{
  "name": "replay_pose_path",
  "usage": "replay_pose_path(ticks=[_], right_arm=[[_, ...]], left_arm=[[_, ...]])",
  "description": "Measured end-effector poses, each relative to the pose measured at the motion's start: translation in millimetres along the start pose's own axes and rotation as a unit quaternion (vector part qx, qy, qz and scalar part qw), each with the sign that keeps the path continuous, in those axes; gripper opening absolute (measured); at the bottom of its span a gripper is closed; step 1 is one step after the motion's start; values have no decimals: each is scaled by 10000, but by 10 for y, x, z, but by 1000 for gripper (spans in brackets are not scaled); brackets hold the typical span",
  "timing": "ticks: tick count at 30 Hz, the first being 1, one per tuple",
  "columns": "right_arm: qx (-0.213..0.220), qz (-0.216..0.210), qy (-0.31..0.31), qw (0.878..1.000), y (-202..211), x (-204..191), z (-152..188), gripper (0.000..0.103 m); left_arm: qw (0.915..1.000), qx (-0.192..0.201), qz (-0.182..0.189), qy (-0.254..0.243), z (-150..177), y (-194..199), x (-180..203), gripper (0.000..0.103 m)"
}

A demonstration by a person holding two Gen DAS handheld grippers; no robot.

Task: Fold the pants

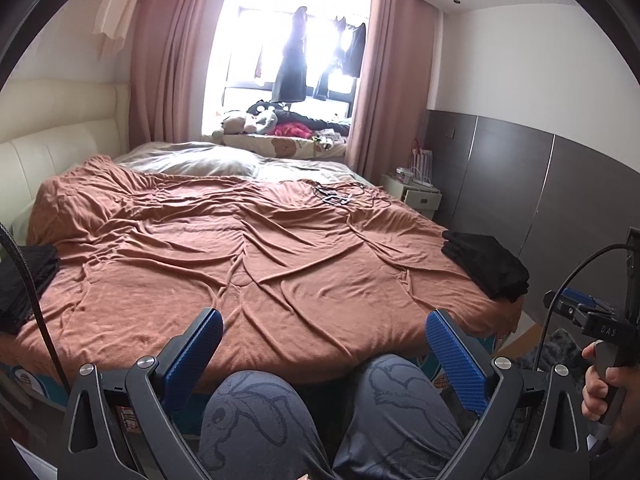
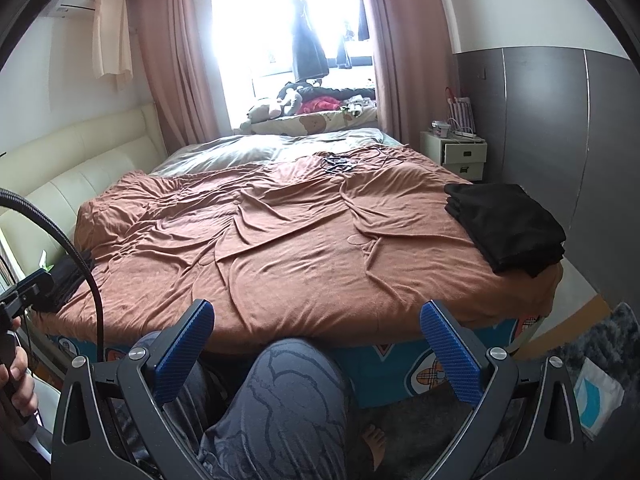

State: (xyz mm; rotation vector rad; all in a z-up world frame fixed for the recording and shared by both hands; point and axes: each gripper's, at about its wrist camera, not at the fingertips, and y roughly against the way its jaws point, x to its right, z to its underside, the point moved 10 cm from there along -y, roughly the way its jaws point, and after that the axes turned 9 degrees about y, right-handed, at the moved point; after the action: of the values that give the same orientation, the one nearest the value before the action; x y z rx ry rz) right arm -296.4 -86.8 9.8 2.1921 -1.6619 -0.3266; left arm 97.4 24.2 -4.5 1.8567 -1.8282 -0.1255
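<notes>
left claw (image 1: 324,334) spread, empty | right claw (image 2: 316,330) spread, empty | both low over knees (image 1: 256,412)

You faced a bed (image 1: 248,248) under a rumpled brown cover. Pink curtains (image 1: 160,52) framed a bright window (image 1: 288,40). Grey wall panels (image 2: 560,128) stood behind the nightstand (image 2: 460,152).

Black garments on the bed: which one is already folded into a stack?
The folded black pants at the bed's right front corner, layered with squared edges. The other black garment at the left edge lies loose and partly hidden.
</notes>
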Motion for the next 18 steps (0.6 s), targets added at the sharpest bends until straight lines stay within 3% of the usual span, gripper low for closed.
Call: replay_pose_path(ticks=[18], right_arm=[[62,-32,-28,10000,74,22,36,103]], left_arm=[[9999,99,14,-93,0,145,65,102]])
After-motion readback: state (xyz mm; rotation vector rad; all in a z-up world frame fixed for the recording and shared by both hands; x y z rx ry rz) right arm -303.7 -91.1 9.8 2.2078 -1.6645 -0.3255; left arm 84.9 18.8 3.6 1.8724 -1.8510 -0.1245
